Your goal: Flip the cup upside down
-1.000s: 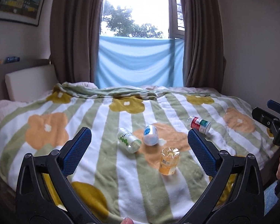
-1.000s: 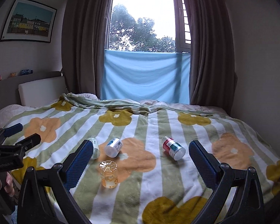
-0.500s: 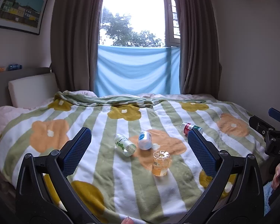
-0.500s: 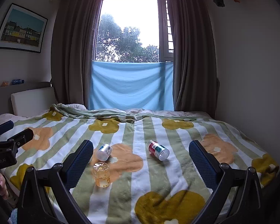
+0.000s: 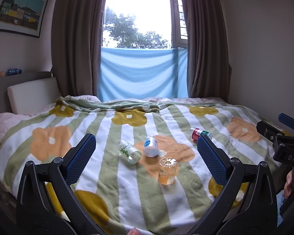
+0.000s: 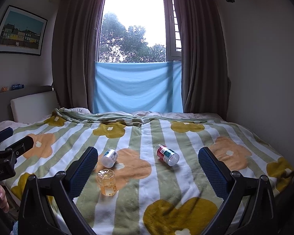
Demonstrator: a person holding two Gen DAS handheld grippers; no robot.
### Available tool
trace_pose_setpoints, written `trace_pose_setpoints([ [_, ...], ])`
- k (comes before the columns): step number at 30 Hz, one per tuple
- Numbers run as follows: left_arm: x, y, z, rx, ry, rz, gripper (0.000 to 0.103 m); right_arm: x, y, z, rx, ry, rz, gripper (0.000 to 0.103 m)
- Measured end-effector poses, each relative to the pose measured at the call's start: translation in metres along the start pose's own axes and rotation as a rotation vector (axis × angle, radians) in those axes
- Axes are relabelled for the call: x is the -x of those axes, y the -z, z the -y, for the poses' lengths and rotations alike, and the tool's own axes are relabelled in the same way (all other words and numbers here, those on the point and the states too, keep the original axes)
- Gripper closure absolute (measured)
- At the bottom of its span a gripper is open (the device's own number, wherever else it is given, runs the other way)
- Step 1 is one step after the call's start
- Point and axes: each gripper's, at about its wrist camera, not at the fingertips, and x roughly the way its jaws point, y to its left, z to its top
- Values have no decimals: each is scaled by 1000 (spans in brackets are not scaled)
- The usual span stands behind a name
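Several small cups sit on the flowered blanket (image 5: pixel 111 176). An orange clear cup (image 5: pixel 167 170) stands with its base up; it also shows in the right wrist view (image 6: pixel 107 182). A green-print cup (image 5: pixel 129 151), a blue-label cup (image 5: pixel 151 146) (image 6: pixel 109 157) and a red-label cup (image 5: pixel 200 133) (image 6: pixel 167 154) lie on their sides. My left gripper (image 5: pixel 146 158) is open and empty, held back from the cups. My right gripper (image 6: pixel 148 168) is open and empty, also short of the cups.
The bed fills the room between the headboard cushion (image 5: pixel 32 94) on the left and the wall (image 5: pixel 264 58) on the right. A curtained window with a blue cloth (image 5: pixel 143 74) is behind. The right gripper shows at the left view's right edge (image 5: pixel 284 143).
Both grippers have pulled back and lifted, so the cups look smaller and farther away. The cups have not moved. Both grippers stay open.
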Motion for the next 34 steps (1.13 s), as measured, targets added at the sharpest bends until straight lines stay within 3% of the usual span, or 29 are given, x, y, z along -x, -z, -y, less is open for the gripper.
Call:
trace_pose_setpoints([
  [13, 1, 1, 8, -40, -31, 3, 0, -3, 0, -1, -2, -4, -7, 1],
  [34, 15, 2, 10, -47, -52, 89, 0, -10, 4, -5, -2, -7, -13, 1],
])
